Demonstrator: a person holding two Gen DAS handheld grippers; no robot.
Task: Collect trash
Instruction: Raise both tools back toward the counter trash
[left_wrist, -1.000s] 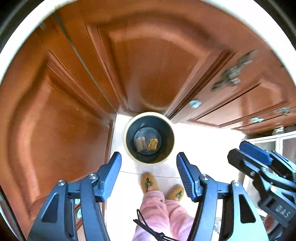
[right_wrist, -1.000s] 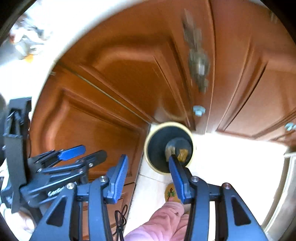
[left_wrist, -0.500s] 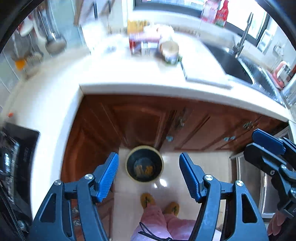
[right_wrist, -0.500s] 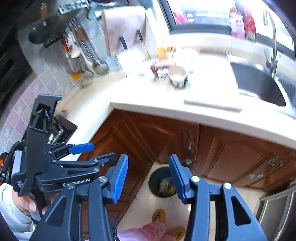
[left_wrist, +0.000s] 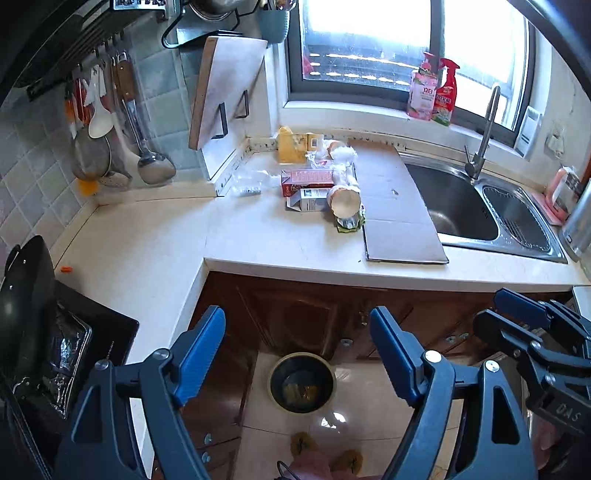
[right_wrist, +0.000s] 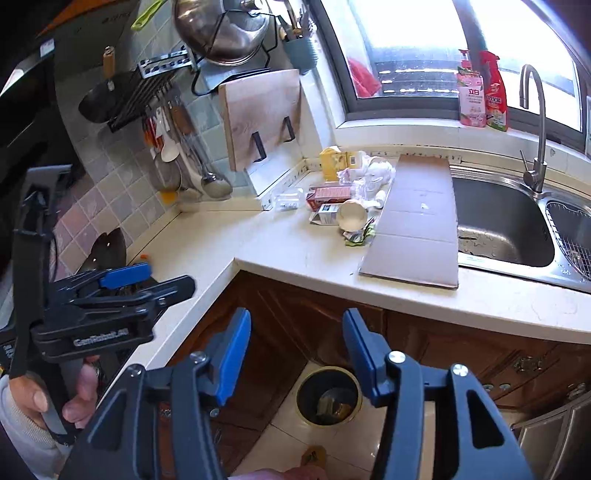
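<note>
Tiled wall with hanging steel ladles at left. Cream stone desk carries the trash pile: red carton, tipped paper cup, beside a flat cardboard sheet; steel sink rightmost. Round dark bin on the floor holds scraps. Left tongs wide, empty; right tongs wide, empty.

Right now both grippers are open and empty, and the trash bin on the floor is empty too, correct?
Not quite. The left gripper and right gripper are open and empty, but the trash bin already holds some trash, as the right wrist view shows.
</note>
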